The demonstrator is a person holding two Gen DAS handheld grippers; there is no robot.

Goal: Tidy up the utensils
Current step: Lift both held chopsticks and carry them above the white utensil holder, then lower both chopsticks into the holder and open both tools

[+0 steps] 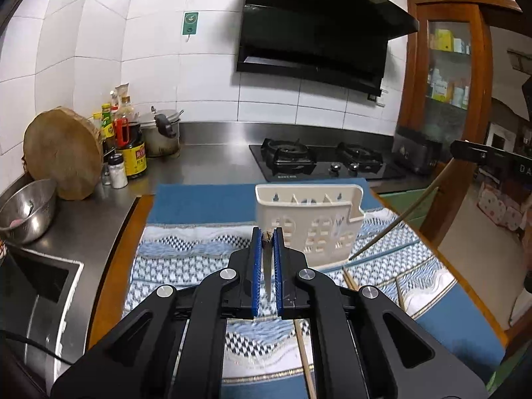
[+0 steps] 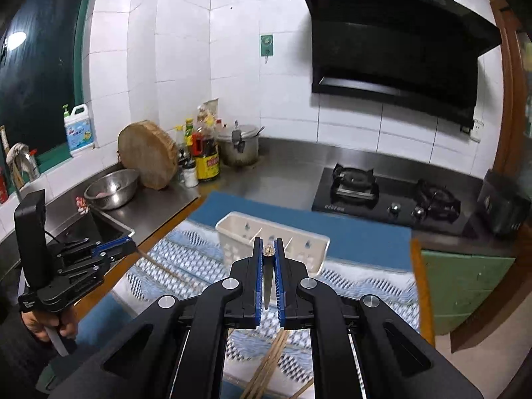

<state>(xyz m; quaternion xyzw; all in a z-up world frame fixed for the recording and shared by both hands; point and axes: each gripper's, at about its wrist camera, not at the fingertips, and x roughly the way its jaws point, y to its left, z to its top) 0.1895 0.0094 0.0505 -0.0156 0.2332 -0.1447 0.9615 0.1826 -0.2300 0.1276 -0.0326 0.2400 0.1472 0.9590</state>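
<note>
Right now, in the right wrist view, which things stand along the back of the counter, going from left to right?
Detergent jug → steel bowl → round wooden chopping board → soy sauce bottle → pressure cooker → gas stove.

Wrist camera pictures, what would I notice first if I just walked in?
The left gripper and the right gripper each pinch one chopstick, just in front of the white basket on the patterned cloth. Loose chopsticks lie on the cloth, and a black range hood hangs on the wall.
</note>
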